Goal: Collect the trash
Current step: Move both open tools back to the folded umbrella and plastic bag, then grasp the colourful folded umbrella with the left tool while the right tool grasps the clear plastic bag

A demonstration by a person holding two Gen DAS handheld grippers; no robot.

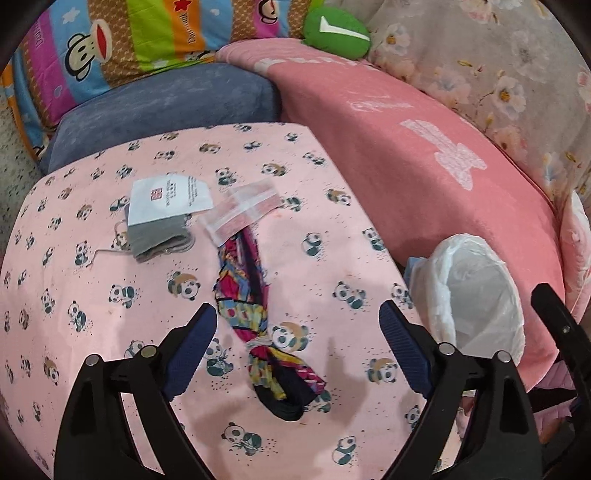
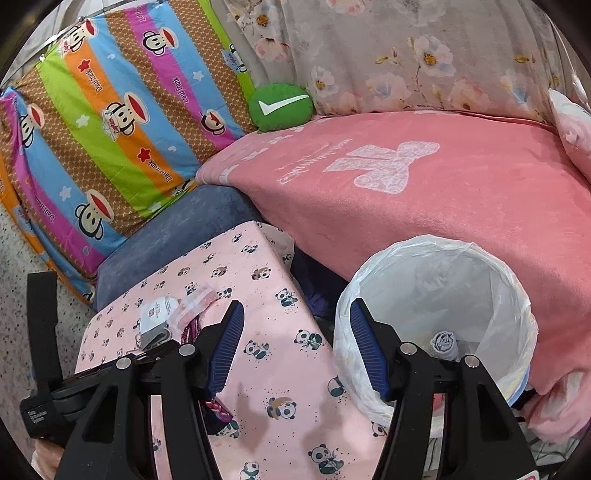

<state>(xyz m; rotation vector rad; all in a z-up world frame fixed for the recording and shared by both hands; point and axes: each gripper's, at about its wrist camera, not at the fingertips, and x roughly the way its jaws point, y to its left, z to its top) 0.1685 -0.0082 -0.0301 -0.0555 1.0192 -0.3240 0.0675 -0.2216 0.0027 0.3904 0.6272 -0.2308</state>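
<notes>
A pink panda-print cloth (image 1: pixel 92 258) covers a low surface. On it lie a long multicoloured fabric strip (image 1: pixel 243 291), a clear wrapper with pink print (image 1: pixel 247 210), and a white printed card (image 1: pixel 170 199) on a folded grey cloth (image 1: pixel 159 240). My left gripper (image 1: pixel 297 314) hangs open above the near end of the strip, with nothing between its fingers. Right of the surface stands a bin with a white liner (image 2: pixel 498 295), and a grey crumpled piece (image 2: pixel 443 343) lies inside. My right gripper (image 2: pixel 295 310) is open and empty over the gap between surface and bin.
A pink blanket (image 1: pixel 424 147) lies behind the bin, backed by floral fabric (image 1: pixel 498 55). A blue cushion (image 1: pixel 166 107), a striped monkey-print cushion (image 1: pixel 110 55) and a green round cushion (image 1: pixel 336 31) crowd the far side. Speckled floor (image 2: pixel 22 258) shows at the left.
</notes>
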